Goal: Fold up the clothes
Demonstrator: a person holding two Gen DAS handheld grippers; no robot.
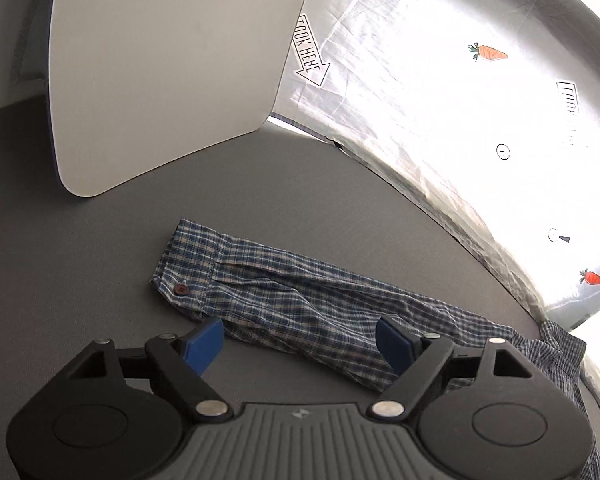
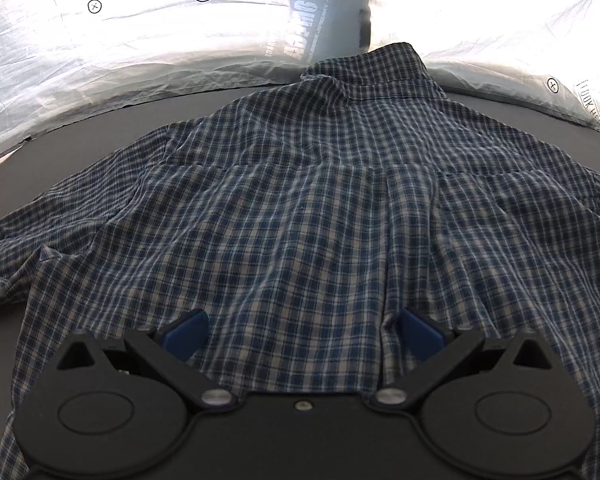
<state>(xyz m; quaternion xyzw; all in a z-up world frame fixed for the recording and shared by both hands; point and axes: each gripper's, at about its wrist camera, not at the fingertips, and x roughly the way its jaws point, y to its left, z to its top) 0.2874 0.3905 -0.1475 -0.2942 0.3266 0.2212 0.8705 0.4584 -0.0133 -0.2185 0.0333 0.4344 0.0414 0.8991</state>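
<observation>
The left gripper (image 1: 300,340) hangs just above the dark grey table (image 1: 100,260) with its jaws spread wide and nothing pinched between them; its blue fingertips (image 1: 204,344) stand apart, one at about seven o'clock and the other at about five o'clock in the left wrist view. Between and just beyond them lies a sleeve (image 1: 300,300) of the blue-and-white checked shirt (image 2: 300,220), stretched flat on the table from about five o'clock up toward the middle of the view, its cuff (image 1: 188,268) with a brown button (image 1: 181,289) at the far end. At eleven o'clock a pale curved board (image 1: 160,72) stands upright on the table, and from one to four o'clock runs a crinkled silvery sheet (image 1: 440,120) printed with carrots and arrow labels. The right gripper (image 2: 300,336) likewise has its jaws spread, empty, poised over the lower back of the shirt, though whether the fingertips touch the cloth is hard to tell from this angle. The shirt lies back-up and spread across the table, its collar (image 2: 380,72) at twelve o'clock against the silvery sheet, one sleeve trailing off toward nine o'clock.
</observation>
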